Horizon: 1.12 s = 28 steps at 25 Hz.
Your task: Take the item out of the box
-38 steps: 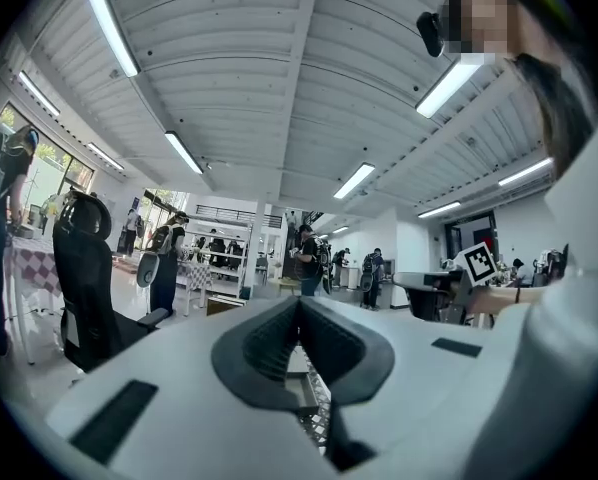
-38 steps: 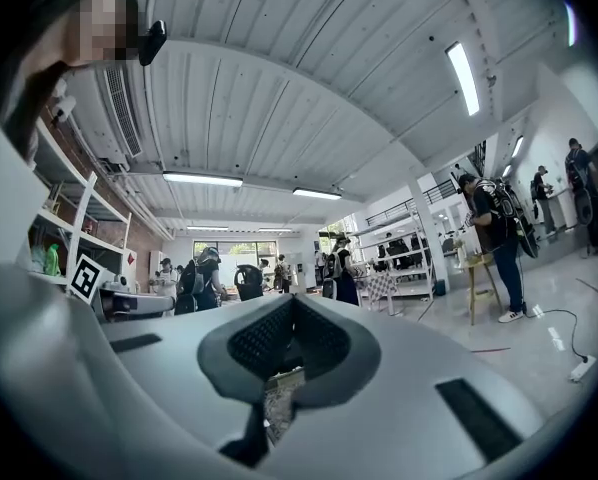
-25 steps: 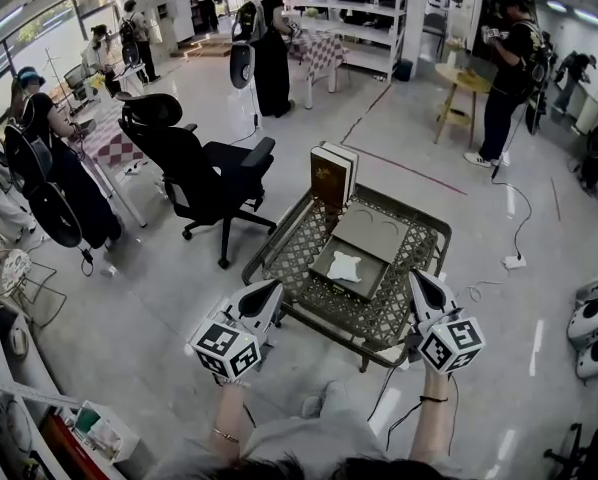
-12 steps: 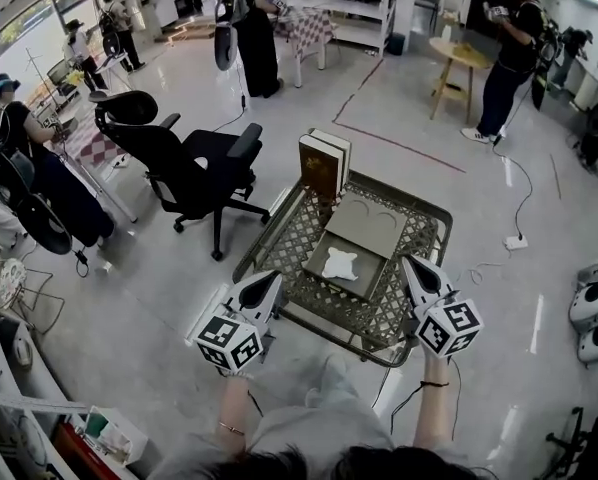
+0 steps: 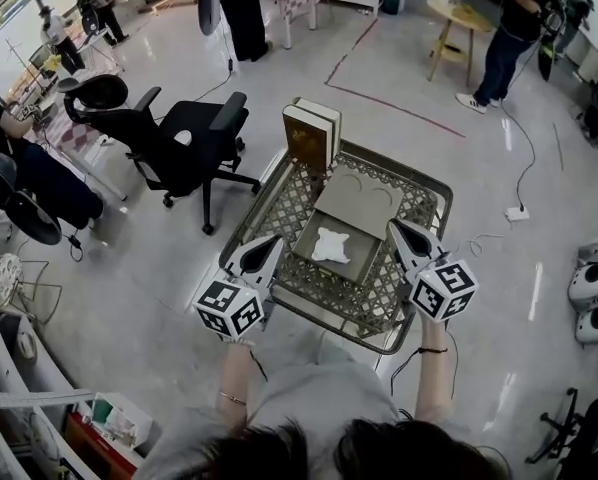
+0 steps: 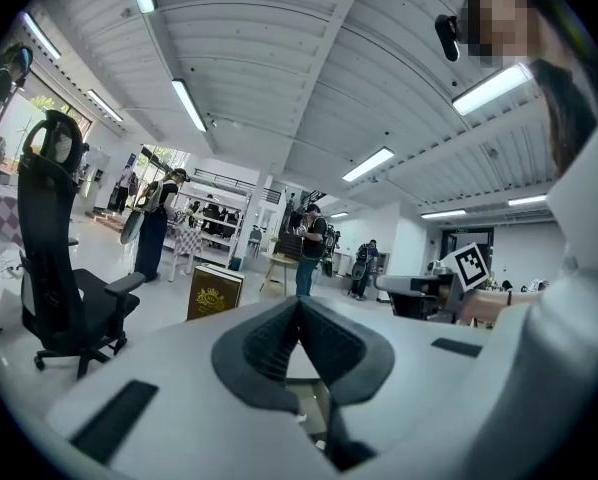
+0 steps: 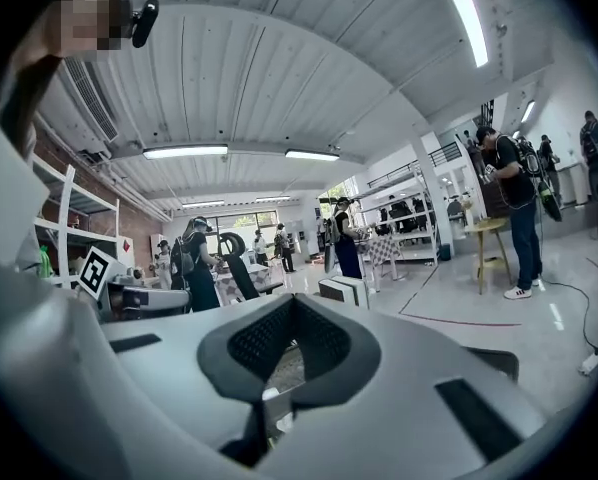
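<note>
Left gripper (image 5: 269, 246) and right gripper (image 5: 399, 232) both pressed together, empty, flanking the open box (image 5: 361, 264) at 9 and 3 o'clock. White item (image 5: 329, 245) lies inside it, on the mesh table (image 5: 279, 206).

surface: mesh table (image 5: 275, 214) | on it: open box (image 5: 365, 200), upright brown box (image 5: 307, 140)
</note>
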Each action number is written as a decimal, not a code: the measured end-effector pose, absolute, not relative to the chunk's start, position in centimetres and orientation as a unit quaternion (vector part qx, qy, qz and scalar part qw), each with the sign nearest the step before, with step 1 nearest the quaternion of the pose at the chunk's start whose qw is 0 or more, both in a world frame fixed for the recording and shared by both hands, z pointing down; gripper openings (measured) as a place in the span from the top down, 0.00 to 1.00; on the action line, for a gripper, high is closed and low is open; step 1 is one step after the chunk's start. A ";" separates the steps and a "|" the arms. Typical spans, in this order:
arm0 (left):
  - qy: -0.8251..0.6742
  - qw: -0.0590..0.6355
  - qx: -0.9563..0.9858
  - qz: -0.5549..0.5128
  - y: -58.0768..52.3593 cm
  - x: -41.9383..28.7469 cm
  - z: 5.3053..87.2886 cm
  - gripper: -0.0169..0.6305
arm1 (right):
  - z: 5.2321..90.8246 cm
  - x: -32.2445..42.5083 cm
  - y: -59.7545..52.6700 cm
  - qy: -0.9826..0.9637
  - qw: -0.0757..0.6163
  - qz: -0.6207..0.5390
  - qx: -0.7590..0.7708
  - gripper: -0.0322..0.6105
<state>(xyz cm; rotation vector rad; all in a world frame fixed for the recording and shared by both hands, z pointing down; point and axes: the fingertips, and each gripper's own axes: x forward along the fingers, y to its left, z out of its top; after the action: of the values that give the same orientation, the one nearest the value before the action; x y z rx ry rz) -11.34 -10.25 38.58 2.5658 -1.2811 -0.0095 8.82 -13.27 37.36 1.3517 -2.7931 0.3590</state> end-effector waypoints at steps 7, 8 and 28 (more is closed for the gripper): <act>-0.447 0.160 0.880 0.008 -12.5 -10.6 40.2 0.95 | 39.5 8.6 -15.8 -0.898 0.013 0.146 0.415 0.92; -0.448 0.162 0.879 0.010 -12.8 -10.5 40.4 0.95 | 39.8 8.6 -16.1 -0.898 0.015 0.150 0.413 0.92; -0.425 0.242 0.870 0.064 -17.5 -9.3 47.3 0.95 | 48.9 5.8 -20.4 -0.888 0.077 0.257 0.374 0.92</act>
<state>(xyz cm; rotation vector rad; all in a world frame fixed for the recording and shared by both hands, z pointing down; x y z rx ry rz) -9.31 -17.55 47.29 2.3784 -1.1618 0.1758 5.76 -20.37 48.93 1.1213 -2.6610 0.7691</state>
